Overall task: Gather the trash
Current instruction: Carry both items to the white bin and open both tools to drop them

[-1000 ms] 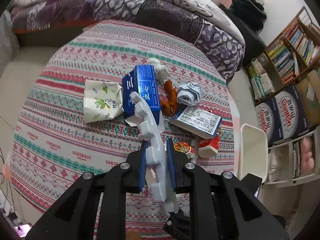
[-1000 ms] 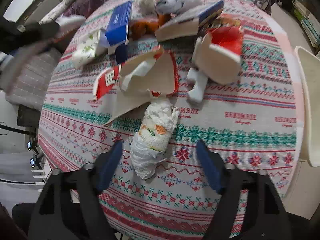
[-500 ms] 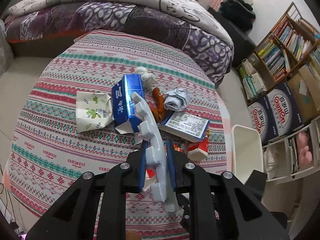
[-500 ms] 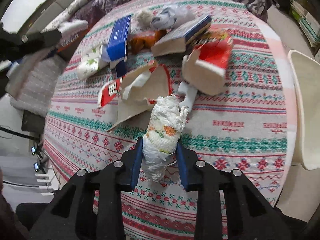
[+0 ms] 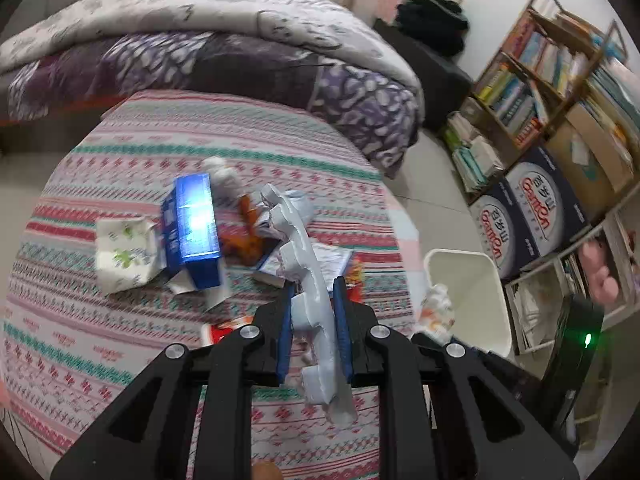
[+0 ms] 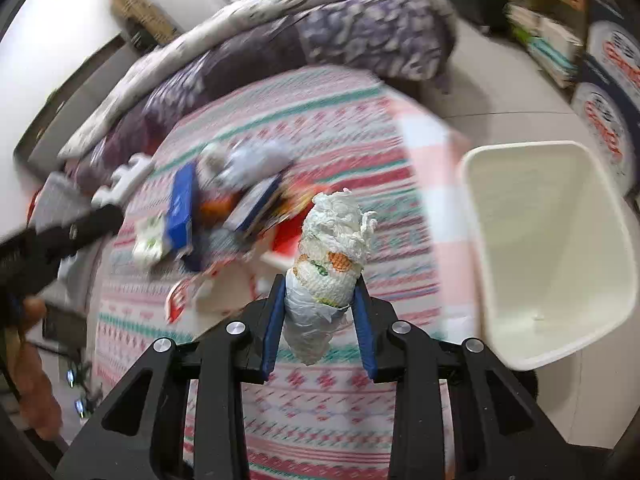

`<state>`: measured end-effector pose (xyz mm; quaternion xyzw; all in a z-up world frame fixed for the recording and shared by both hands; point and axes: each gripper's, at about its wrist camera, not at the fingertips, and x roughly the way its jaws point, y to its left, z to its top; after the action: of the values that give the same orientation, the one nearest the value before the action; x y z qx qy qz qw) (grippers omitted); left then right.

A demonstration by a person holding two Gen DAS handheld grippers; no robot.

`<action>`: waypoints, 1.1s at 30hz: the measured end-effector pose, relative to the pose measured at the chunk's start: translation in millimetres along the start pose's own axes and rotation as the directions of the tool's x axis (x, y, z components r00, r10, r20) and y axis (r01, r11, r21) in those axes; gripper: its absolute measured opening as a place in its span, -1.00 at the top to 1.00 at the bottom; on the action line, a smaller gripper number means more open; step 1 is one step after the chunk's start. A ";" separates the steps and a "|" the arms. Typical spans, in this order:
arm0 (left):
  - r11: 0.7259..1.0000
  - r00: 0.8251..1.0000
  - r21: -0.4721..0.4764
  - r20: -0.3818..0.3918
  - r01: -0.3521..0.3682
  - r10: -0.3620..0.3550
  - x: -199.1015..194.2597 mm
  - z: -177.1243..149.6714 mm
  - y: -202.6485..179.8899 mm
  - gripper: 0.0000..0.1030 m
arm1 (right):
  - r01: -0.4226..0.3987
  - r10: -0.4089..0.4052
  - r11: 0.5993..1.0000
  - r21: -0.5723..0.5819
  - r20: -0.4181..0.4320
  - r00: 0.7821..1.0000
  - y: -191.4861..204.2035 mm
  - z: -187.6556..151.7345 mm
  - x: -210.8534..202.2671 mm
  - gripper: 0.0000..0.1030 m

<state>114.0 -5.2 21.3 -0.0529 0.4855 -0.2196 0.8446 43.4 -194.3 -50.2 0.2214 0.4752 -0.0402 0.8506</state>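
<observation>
My left gripper [image 5: 313, 322] is shut on a long white foam strip [image 5: 304, 264], held above the round patterned table [image 5: 120, 360]. My right gripper [image 6: 319, 312] is shut on a crumpled white paper wad [image 6: 332, 252] with orange and green print, lifted over the table's right side, left of the white bin [image 6: 560, 240]. The bin also shows in the left wrist view [image 5: 468, 296], with the wad [image 5: 436, 312] beside its rim. A trash pile lies mid-table: a blue carton [image 5: 192, 228], a white printed bag [image 5: 124, 252], an orange wrapper [image 5: 244, 240], a flat box [image 5: 320, 258].
A bed with a purple quilt [image 5: 240, 60] lies behind the table. Bookshelves [image 5: 540, 92] and stacked printed boxes [image 5: 528, 216] stand on the right past the bin. Tiled floor [image 5: 432, 192] lies between table and shelves.
My right gripper closed on the paper wad, lifted it off the table and swung right toward the bin. My left gripper, holding the foam strip, rose and drew back.
</observation>
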 end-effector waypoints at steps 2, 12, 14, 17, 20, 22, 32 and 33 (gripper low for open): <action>0.999 1.000 0.029 0.009 0.018 -0.018 2.6 -0.2 -12.3 0.63 | 0.016 -0.017 0.999 0.043 0.023 1.000 -17.4 7.8 -8.2 0.40; 0.982 0.996 0.164 0.003 0.090 -0.091 26.1 -11.3 -77.3 0.63 | 0.108 -0.128 0.972 0.211 0.085 0.988 -87.4 25.9 -33.0 0.35; 0.977 0.994 0.183 -0.010 0.106 -0.106 32.5 -14.1 -89.3 0.63 | 0.131 -0.157 0.961 0.241 0.090 0.984 -98.6 27.4 -37.7 0.33; 0.969 0.990 0.204 -0.031 0.138 -0.134 42.6 -19.0 -107.3 0.63 | 0.173 -0.208 0.943 0.283 0.097 0.973 -116.0 30.0 -46.5 0.04; 0.964 0.987 0.211 -0.053 0.161 -0.153 51.7 -21.6 -119.7 0.63 | 0.203 -0.254 0.921 0.333 0.116 0.960 -132.2 30.2 -57.0 -0.28; 0.961 0.984 0.212 -0.071 0.177 -0.165 60.0 -23.3 -129.1 0.63 | 0.212 -0.271 0.909 0.358 0.124 0.954 -141.5 30.7 -62.6 -0.40; 0.941 0.967 0.241 -0.153 0.236 -0.203 88.9 -37.7 -173.6 0.63 | 0.199 -0.287 0.856 0.477 0.119 0.950 -179.8 29.5 -83.7 -0.60; 0.939 0.966 0.245 -0.161 0.240 -0.204 92.1 -38.8 -177.9 0.63 | 0.195 -0.286 0.849 0.491 0.117 0.951 -184.4 29.2 -85.2 -0.61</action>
<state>64.2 -199.0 -18.5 0.0197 0.4981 -0.3791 0.7796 -31.4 -384.3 -29.0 0.3564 0.3934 -0.2821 0.7992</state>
